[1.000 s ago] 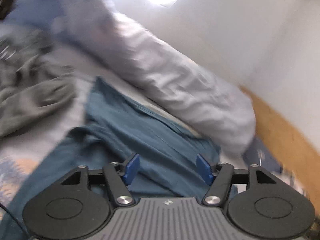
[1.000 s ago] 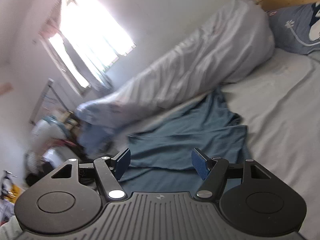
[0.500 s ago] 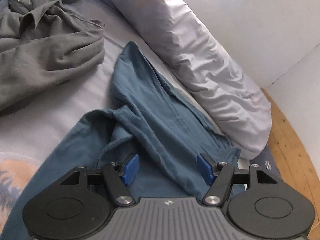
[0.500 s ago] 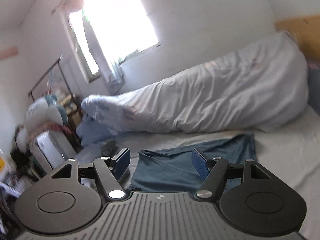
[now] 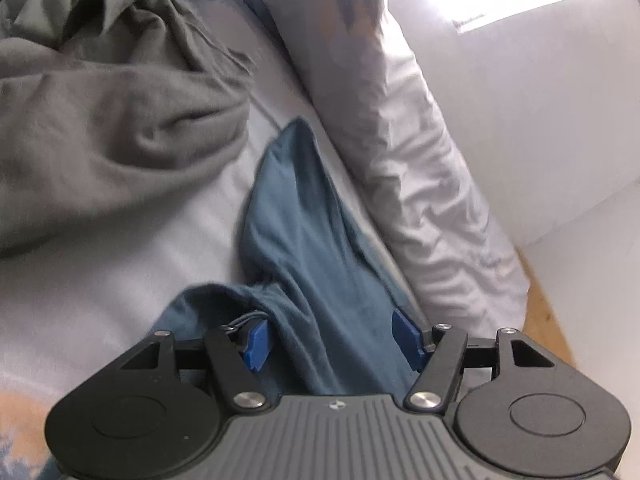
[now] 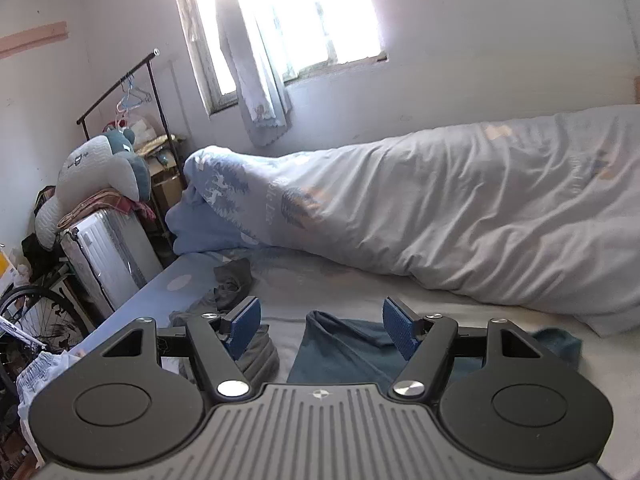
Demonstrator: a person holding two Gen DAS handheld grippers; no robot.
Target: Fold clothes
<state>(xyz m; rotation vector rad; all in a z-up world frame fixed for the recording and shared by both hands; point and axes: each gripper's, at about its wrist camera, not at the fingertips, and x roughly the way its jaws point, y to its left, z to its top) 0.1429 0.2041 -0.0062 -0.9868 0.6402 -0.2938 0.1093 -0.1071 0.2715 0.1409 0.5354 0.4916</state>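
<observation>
Blue fabric, one teal garment (image 5: 316,248), lies at centre frame on the bed (image 5: 120,280), hemmed between one rolled duvet (image 5: 420,160) at right and one grey garment (image 5: 112,128) at upper left. Its fold runs between the left gripper (image 5: 334,340) pads, whose jaws have just been closing, apart. The right gripper (image 6: 320,330) hangs wide, empty.

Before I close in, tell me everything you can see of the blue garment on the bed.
The blue garment is a teal, soft-looking knit, unfolded and creased, lying on the pale bed sheet along the rolled white duvet. One end tapers to a rounded point; a fold ridges its middle. It lies apart from the grey clothes.
</observation>
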